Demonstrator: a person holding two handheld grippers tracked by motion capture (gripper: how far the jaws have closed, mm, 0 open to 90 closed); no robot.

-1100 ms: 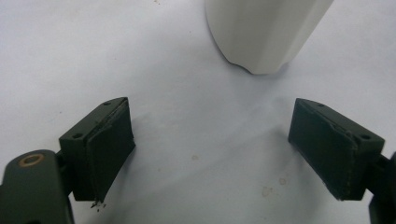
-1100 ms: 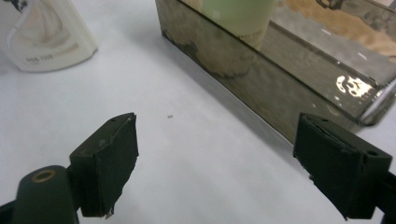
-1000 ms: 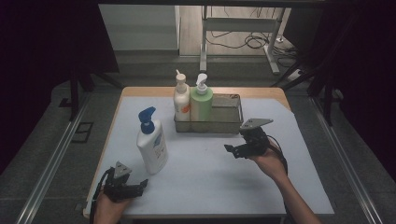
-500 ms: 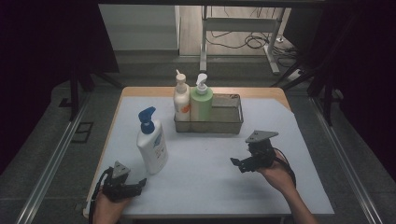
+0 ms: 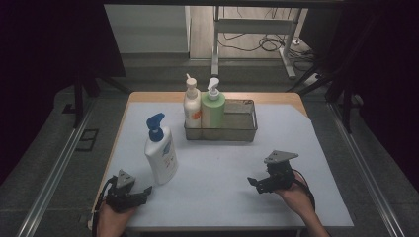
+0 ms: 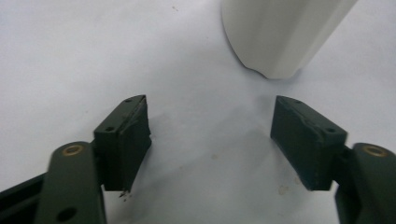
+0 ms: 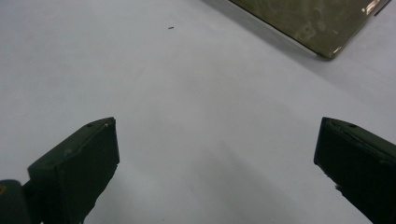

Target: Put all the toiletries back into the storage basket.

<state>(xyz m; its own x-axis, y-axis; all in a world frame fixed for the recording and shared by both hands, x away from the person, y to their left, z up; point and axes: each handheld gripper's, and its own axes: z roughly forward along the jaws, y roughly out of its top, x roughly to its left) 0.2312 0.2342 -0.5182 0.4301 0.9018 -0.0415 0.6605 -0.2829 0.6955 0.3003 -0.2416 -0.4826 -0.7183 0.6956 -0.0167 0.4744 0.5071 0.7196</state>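
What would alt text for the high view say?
Two hand-held grippers rest open on a white table: the left gripper beside a blue-pump white bottle, the right gripper apart. Behind, a metal basket holds two pump bottles.

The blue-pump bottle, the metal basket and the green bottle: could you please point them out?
blue-pump bottle (image 5: 161, 157), high view, white body.
metal basket (image 5: 242, 133), high view, front wall.
green bottle (image 5: 213, 111), high view, body.
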